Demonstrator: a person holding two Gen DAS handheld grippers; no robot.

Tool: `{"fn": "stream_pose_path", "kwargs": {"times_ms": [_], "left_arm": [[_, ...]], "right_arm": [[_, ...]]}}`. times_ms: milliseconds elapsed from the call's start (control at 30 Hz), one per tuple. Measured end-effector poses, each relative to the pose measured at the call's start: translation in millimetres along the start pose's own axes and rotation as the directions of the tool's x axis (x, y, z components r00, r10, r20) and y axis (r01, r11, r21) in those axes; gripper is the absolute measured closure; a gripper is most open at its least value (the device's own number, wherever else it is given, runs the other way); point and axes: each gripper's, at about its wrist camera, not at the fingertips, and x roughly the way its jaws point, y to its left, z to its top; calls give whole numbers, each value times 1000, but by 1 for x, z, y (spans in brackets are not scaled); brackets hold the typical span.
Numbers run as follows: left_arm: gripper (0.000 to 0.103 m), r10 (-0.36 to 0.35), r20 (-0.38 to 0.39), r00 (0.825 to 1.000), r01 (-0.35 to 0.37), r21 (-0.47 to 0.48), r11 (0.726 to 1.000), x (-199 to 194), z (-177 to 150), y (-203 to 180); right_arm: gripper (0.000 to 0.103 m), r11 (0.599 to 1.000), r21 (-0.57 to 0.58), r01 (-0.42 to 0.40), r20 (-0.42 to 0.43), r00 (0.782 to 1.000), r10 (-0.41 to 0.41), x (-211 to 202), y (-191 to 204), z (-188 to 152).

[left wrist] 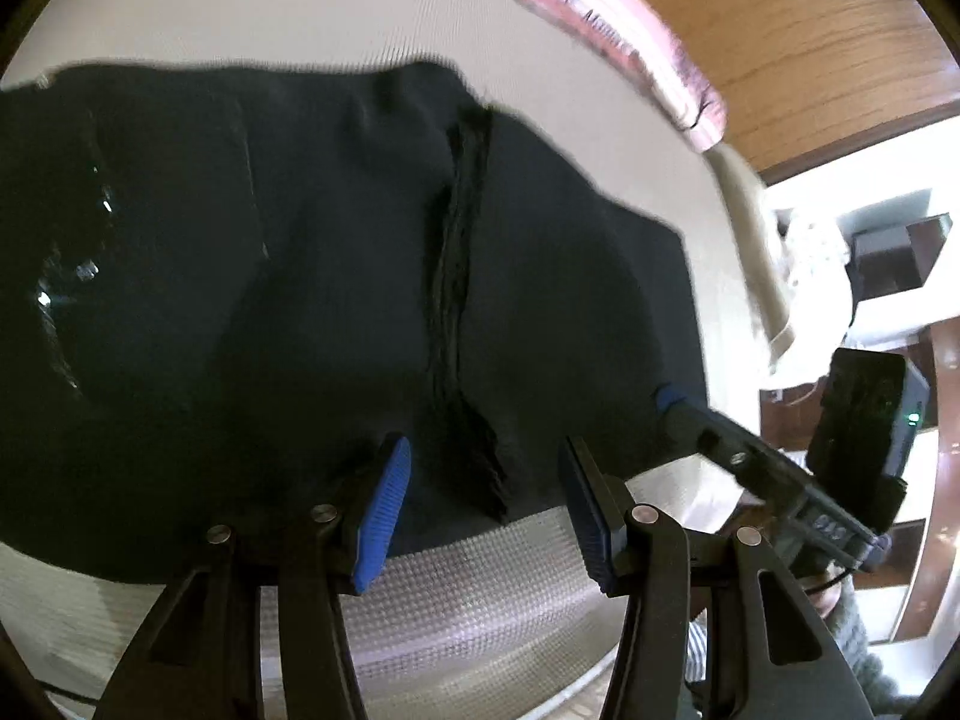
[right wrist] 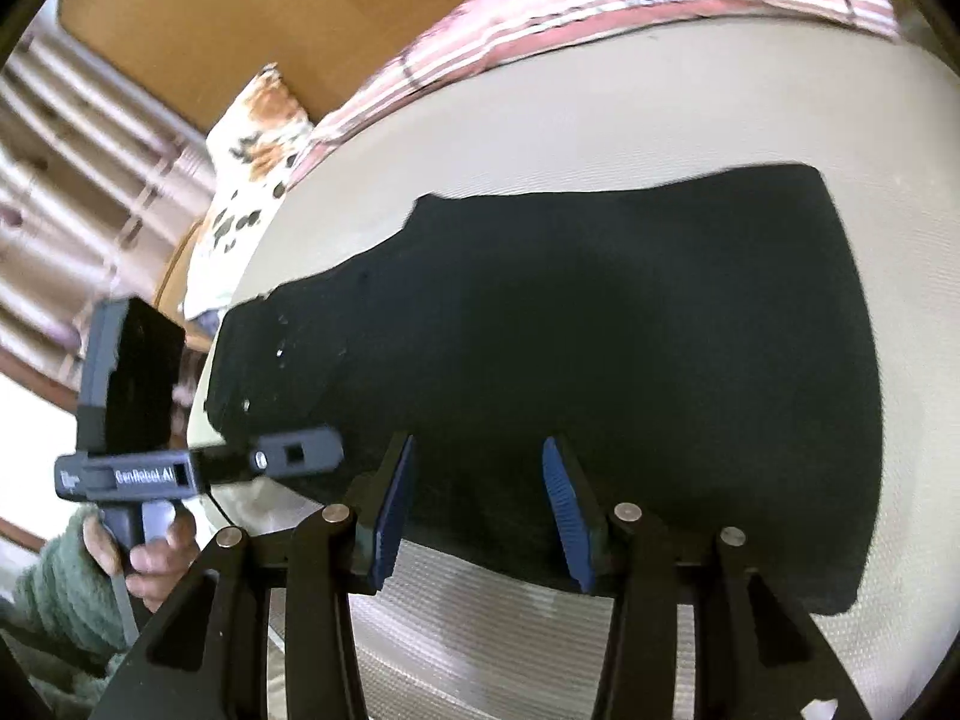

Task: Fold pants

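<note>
Two open hand-held grippers, left (left wrist: 486,498) and right (right wrist: 477,507), over black pants (right wrist: 600,330); left one reads "GenRobot.AI"

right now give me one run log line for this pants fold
stage: mid fold | pants: black, flat on mattress | left gripper: open above near edge | right gripper: open, nothing gripped
</note>
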Motion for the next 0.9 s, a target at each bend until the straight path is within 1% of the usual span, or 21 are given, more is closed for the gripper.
{"fn": "stream_pose_path", "kwargs": {"times_ms": [100,167,200,267,300,333,367,433,500,533,600,667,733,800,867,900], "left_arm": [[51,32,-26,999,-31,2,1000,11,1,-3],[51,39,-30,999,-39,1,999,16,2,-4],[53,43,-27,999,-43,5,999,16,2,-6],[86,29,-24,999,-28,23,999,17,3,-10],[88,34,-20,999,-34,27,999,16,4,-12],[93,52,-7,999,-51,40,998,13,4,-15],[95,57,7,998,-58,58,997,10,3,-18],[96,76,27,997,-78,91,993,3,0,-21],[97,98,23,995,-100,112,989,4,-3,-21],[99,128,18,992,-129,123,984,8,-5,-19],[100,218,6,976,-217,135,967,19,-10,-11],[101,205,26,978,-207,136,969,18,-11,-10],[101,208,39,977,-212,154,965,14,-10,-15],[100,216,70,974,-226,179,958,8,-8,-23],[97,198,123,972,-221,207,953,-4,-7,-31],[95,201,155,967,-232,220,947,-10,-5,-35]], "right_arm": [[61,1000,24,-3,4,1000,3,0,-7,-2],[61,999,36,-2,3,1000,2,0,-11,-3],[61,999,42,0,3,1000,0,0,-14,-4],[61,998,54,10,2,1000,-11,-1,-20,-4],[61,998,60,14,2,1000,-14,-1,-23,-5],[61,997,69,21,3,1000,-21,-2,-25,-5],[61,997,76,24,4,1000,-24,-4,-28,-6],[61,996,82,32,6,999,-33,-7,-32,-8],[61,995,88,49,-9,999,-48,-7,-37,-11],[61,995,88,53,-16,999,-52,-5,-38,-13],[62,994,82,70,-36,997,-67,0,-41,-19],[62,995,65,76,-27,997,-75,2,-39,-22],[62,995,42,93,-36,995,-91,2,-36,-21],[61,996,45,82,-41,996,-81,-1,-35,-16],[61,996,33,86,-11,996,-85,-8,-33,-8],[61,994,20,105,16,994,-105,-13,-32,-3]]}}
